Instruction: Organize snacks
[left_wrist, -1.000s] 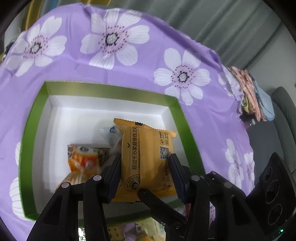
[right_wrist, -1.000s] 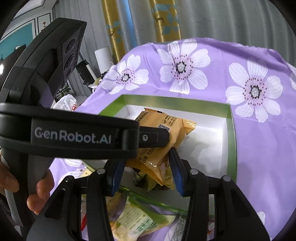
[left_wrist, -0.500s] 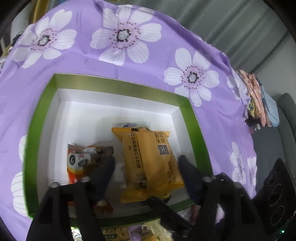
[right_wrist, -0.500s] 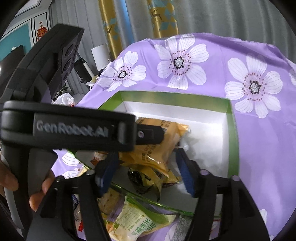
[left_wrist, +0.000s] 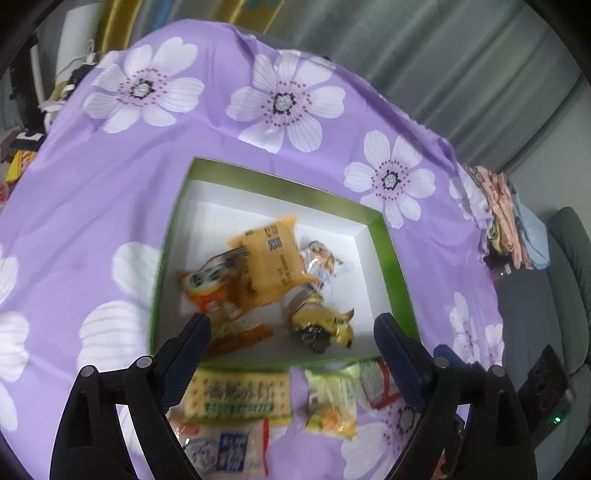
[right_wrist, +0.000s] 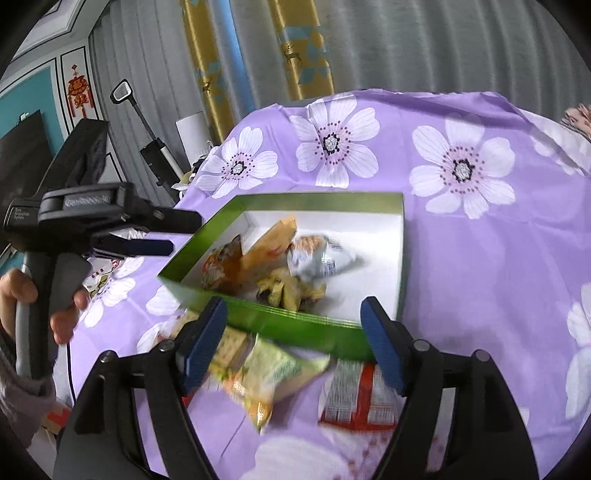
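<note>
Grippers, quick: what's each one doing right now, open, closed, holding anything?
Left gripper: open, holding nothing; fingers have just been spreading.
Right gripper: open, holding nothing; fingers have just been spreading.

Soft, even indoor light, moderately bright; no hard glare. Faint shadows inside the white-lined box (left_wrist: 364, 236). Motion blur smears the snack packets (right_wrist: 273, 373) in both views. Strong fisheye bending, black vignette at corners; background curtains soft.
</note>
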